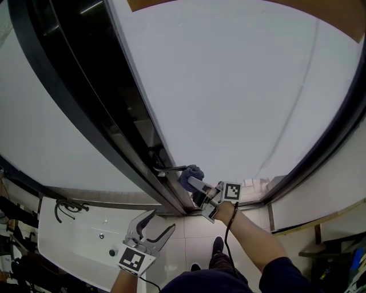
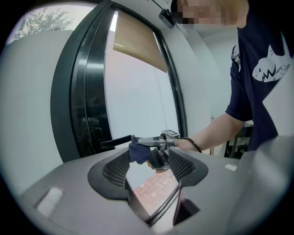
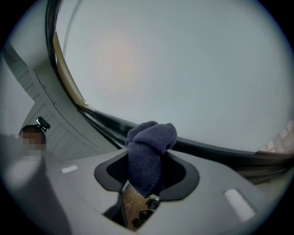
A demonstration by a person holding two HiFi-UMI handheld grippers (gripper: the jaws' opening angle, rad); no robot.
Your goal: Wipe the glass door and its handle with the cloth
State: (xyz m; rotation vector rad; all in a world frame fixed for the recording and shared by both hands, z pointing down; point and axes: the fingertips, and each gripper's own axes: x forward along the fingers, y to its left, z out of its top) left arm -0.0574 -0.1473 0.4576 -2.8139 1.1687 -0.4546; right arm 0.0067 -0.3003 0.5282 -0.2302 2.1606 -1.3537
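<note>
Dark blue terry cloth (image 3: 149,151) is clamped in the right gripper (image 1: 193,183), bunched into a wad that stands proud of the jaws. In the head view the wad is pressed against the outer end of the black lever handle (image 1: 170,169). The handle is set low on the frosted glass door (image 1: 240,86), just beside the dark metal door frame (image 1: 86,114). The left gripper (image 1: 160,222) is held wide apart with nothing between its jaws, well below the handle, idle.

Step in hand, as judged: handle wipe.
- Cloth should be wrapped round the lever, not dabbed on one side.
- Strokes should be run the full length, from tip to pivot at the frame.
- A firm clamp is needed so the wad is not dragged out.
- Hard jaw tips should be held off handle and glass; only cloth is to touch.
- Light pressure is advised, since the lever may drop under load.

Surface: the pane is large, smooth and uniformly pale. No streaks can be made out. Most of it lies above the handle zone, so long overlapping passes are likely needed there. A tan roller blind (image 1: 257,7) is seen at the top edge.

Room: pale tiled floor (image 1: 189,240) underfoot. A white desk (image 1: 80,246) stands at the left, with a black cable loop (image 1: 66,209) on it.
</note>
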